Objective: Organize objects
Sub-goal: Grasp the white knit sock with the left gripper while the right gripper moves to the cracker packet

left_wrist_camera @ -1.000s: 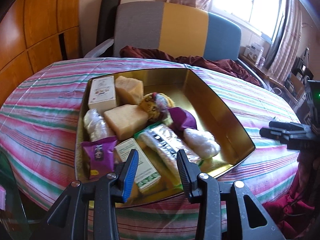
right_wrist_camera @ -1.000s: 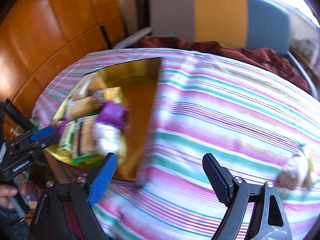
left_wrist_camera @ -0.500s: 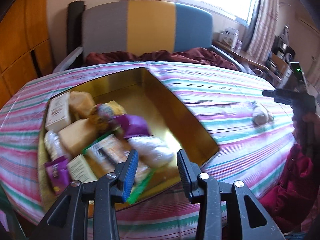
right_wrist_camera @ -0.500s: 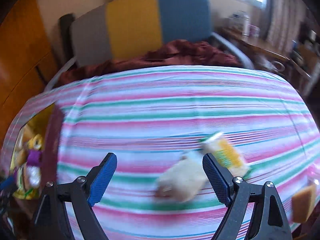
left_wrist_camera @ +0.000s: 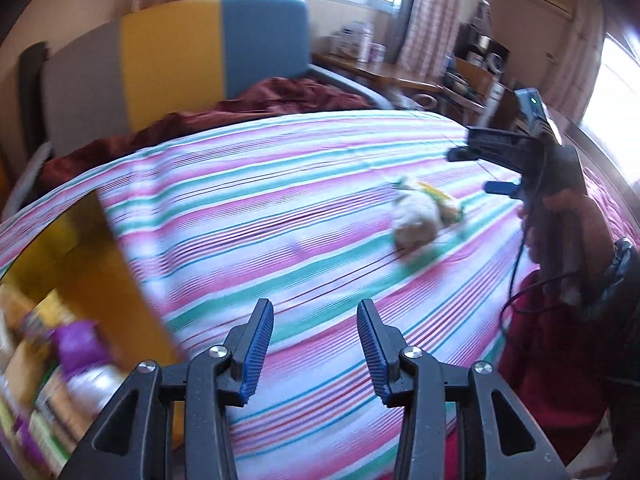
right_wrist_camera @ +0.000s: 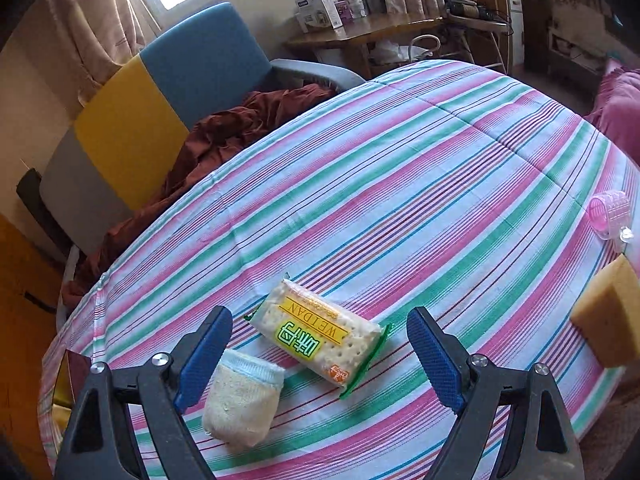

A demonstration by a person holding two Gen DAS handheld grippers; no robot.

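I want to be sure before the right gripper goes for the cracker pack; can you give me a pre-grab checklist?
1. Right gripper empty, jaws wide: ok.
2. Cracker pack lies flat on the tablecloth, between the jaws' line but beyond the tips, not yet touched: ok.
3. Pack clear of neighbours: not ok; the white bundle sits right against its near end, close to the left-hand jaw.
4. Left gripper out of the way: ok; empty, jaws opening over bare cloth.
5. Room in the gold box: cannot tell; only a blurred corner shows.
6. Sponge and pink roller away from the grab: ok.
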